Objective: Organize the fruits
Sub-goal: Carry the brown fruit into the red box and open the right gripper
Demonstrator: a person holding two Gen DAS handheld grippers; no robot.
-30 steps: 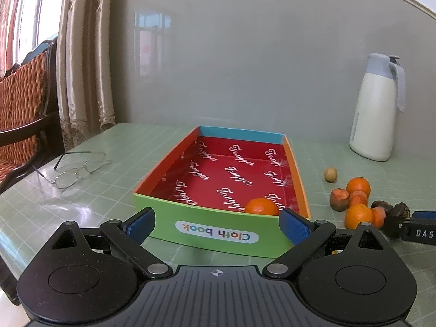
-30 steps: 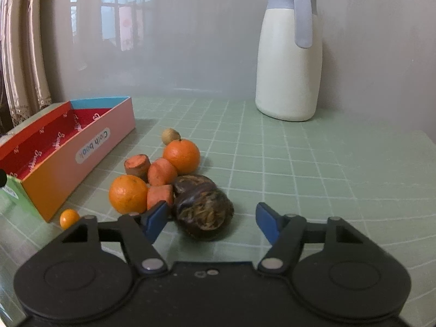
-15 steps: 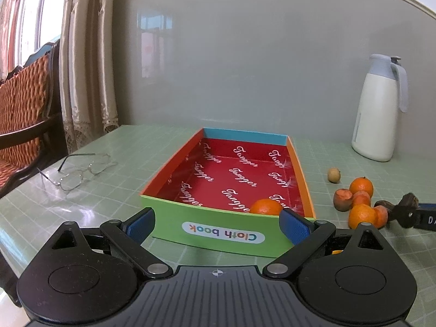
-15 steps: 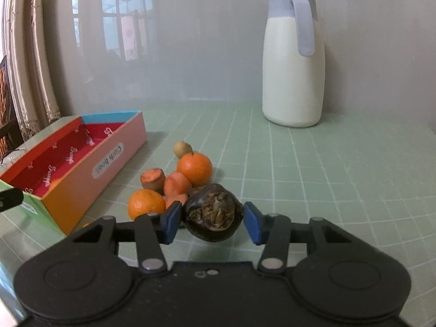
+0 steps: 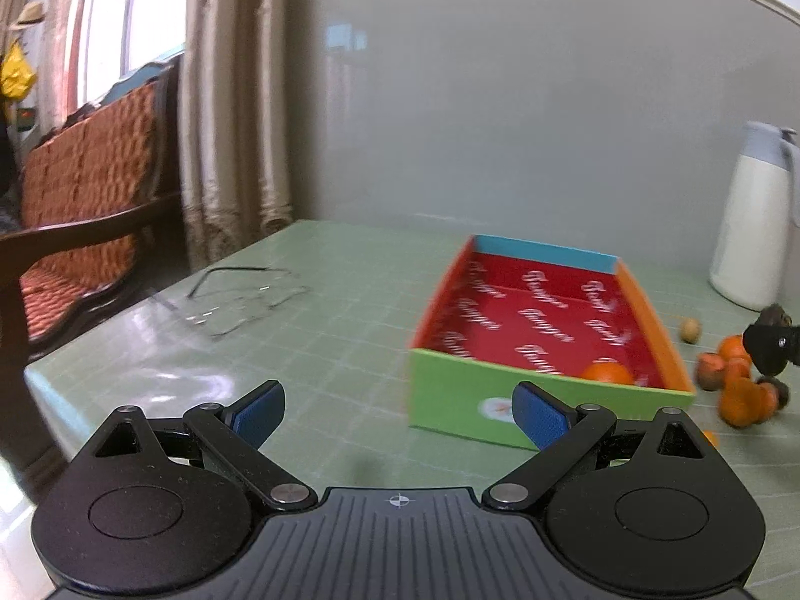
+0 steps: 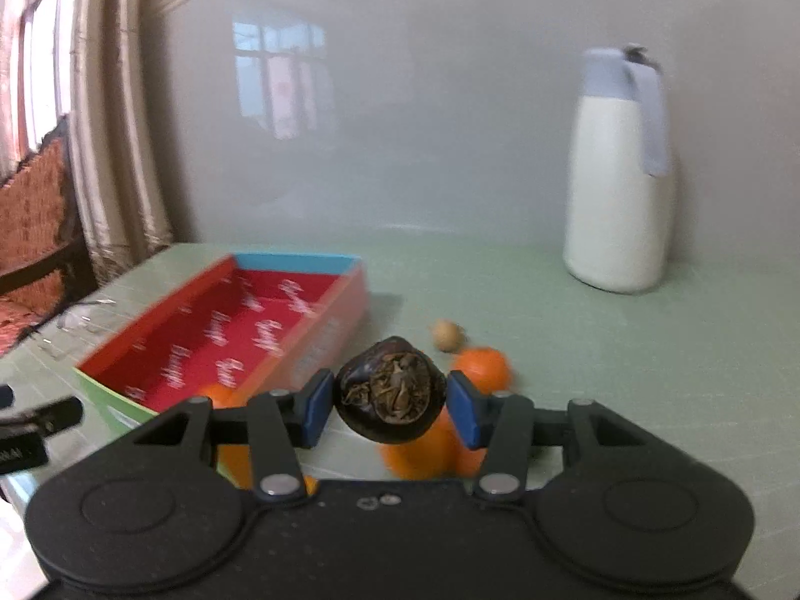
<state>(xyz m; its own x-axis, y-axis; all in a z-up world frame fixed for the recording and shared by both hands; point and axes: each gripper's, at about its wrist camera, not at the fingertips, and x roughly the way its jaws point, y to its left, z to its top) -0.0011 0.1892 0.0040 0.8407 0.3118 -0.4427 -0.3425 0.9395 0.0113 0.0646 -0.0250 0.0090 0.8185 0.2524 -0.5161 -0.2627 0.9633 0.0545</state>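
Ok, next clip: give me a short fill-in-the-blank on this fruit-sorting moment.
1. The right gripper is shut on a dark ____ fruit.
2. The left gripper is ____ and holds nothing.
3. The box holds one ____.
4. The white jug stands ____ the box.

Missing: shrivelled; open; orange; outside

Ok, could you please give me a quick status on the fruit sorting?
Right tongs shut on dark fruit, lifted. Left tongs open. Box holds one orange. Path clear.
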